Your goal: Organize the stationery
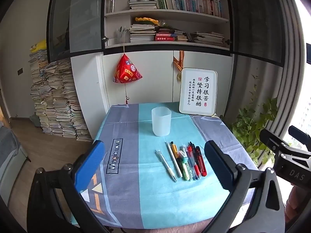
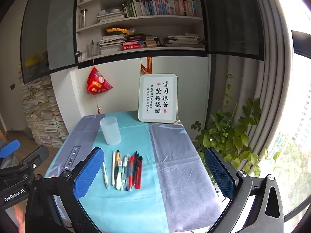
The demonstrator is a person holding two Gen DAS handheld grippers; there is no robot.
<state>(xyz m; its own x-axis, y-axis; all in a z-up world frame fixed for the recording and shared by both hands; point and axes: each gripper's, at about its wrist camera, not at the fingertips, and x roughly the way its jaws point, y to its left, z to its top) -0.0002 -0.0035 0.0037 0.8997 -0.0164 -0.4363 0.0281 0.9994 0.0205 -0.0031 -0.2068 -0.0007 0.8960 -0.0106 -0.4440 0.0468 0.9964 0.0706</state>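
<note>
A frosted white cup (image 1: 161,121) stands upright on the blue and grey tablecloth (image 1: 136,194); it also shows in the right wrist view (image 2: 110,130). Several pens lie side by side in a row (image 1: 183,161) in front of it, among them a white pen (image 1: 166,163), a green one (image 1: 184,168) and a red and black marker (image 1: 201,161). The row shows in the right wrist view (image 2: 126,171) too. My left gripper (image 1: 155,165) is open and empty, above the table's near edge. My right gripper (image 2: 153,172) is open and empty, right of the pens.
A framed calligraphy sign (image 1: 198,91) leans at the table's back right. A white cabinet with bookshelves (image 1: 165,19) stands behind, with a red pouch (image 1: 126,70) hanging on it. Book stacks (image 1: 56,97) rise at left. A leafy plant (image 2: 233,139) is right of the table.
</note>
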